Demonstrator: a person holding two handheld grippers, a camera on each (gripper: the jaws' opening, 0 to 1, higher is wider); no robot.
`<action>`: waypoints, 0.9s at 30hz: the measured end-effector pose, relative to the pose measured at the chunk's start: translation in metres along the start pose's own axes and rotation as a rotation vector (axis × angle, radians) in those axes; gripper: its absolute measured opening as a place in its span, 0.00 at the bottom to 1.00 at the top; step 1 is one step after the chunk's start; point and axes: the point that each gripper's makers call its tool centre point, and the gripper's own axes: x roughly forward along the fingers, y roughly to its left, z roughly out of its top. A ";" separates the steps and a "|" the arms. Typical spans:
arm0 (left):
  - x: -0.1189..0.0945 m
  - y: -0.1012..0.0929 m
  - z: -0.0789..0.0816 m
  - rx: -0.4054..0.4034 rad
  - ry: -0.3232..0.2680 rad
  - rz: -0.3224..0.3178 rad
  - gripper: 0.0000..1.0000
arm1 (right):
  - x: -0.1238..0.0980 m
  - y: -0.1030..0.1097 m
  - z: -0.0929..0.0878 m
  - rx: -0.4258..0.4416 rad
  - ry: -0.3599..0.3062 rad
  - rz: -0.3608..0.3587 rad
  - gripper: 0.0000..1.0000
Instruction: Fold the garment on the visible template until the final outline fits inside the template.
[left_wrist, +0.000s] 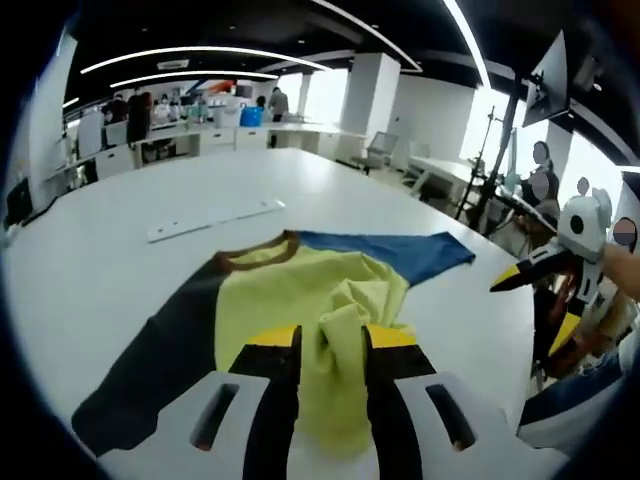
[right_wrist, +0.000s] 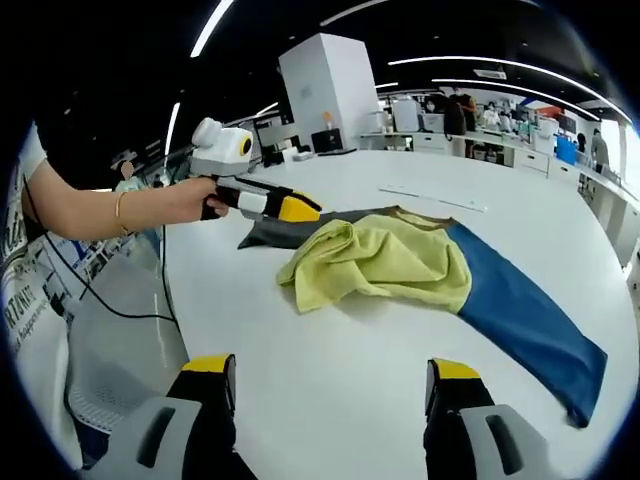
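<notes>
A garment lies on the white table (left_wrist: 120, 250), with a yellow body (left_wrist: 290, 290), a dark grey sleeve (left_wrist: 150, 365), a blue sleeve (left_wrist: 400, 250) and a brown collar (left_wrist: 255, 255). My left gripper (left_wrist: 332, 340) is shut on a bunched fold of the yellow cloth, which rises between its jaws. In the right gripper view that gripper (right_wrist: 300, 210), held by a hand, sits at the far edge of the crumpled yellow body (right_wrist: 380, 260), and the blue sleeve (right_wrist: 520, 310) stretches right. My right gripper (right_wrist: 333, 368) stands open over bare table, short of the garment; it also enters from the right (left_wrist: 510, 280).
A long white strip (left_wrist: 215, 220) lies flat on the table beyond the collar. The table's rounded edge (right_wrist: 175, 330) runs close by on the left, with a cable (right_wrist: 90, 290) on the floor. Desks, chairs and stands fill the room behind.
</notes>
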 end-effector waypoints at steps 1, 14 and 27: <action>-0.003 0.001 -0.001 0.000 0.002 0.004 0.22 | 0.001 0.000 0.000 0.000 0.000 0.001 0.72; -0.029 0.009 -0.035 -0.037 0.027 0.062 0.26 | 0.023 0.012 0.003 -0.010 0.016 0.030 0.68; -0.032 0.014 -0.071 -0.086 0.086 0.082 0.25 | 0.052 0.023 0.007 -0.060 0.030 0.067 0.62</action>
